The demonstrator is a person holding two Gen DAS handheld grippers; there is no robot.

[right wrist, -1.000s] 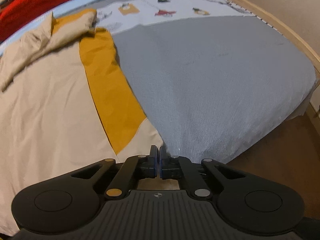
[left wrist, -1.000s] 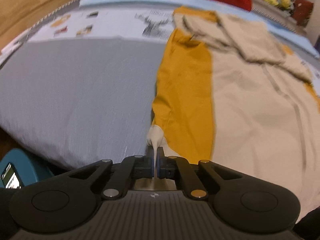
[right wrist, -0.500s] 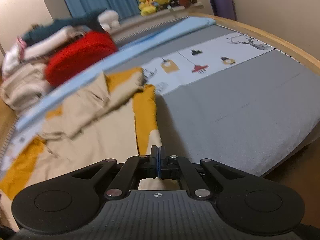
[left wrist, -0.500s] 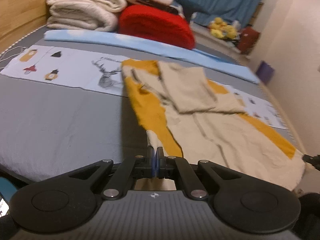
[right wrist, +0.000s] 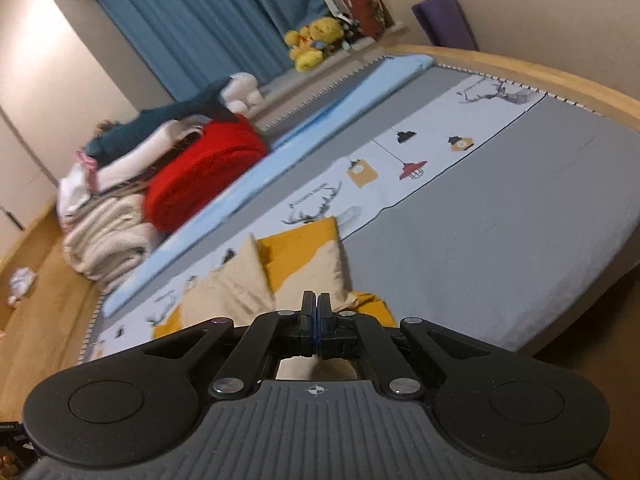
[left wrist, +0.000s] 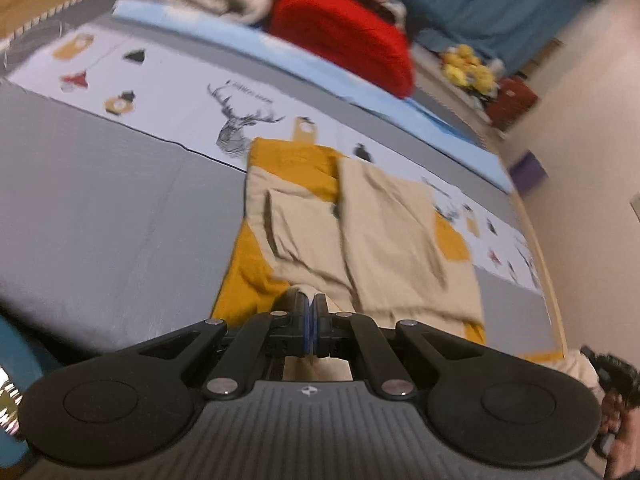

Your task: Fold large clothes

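A large beige and mustard-yellow garment (left wrist: 360,224) lies on the grey bed, its sleeves folded over its upper part. My left gripper (left wrist: 310,300) is shut on the garment's near hem corner and holds it lifted above the bed. My right gripper (right wrist: 316,304) is shut on the other hem corner, also lifted, with the garment (right wrist: 304,264) stretching away below it. The cloth between the fingers is mostly hidden by the jaws. The right gripper shows at the left wrist view's lower right edge (left wrist: 612,372).
The grey bed (left wrist: 100,208) has a white printed strip (right wrist: 420,160) and a light blue band. A red cushion (left wrist: 344,28) and folded blankets (right wrist: 108,236) lie at the head. Wooden bed frame (right wrist: 520,68), blue curtains, yellow plush toys (right wrist: 312,40) beyond.
Both grippers have risen and moved toward the head of the bed with the hem corners, carrying the lower part of the garment up over its upper part. Both views tilted.
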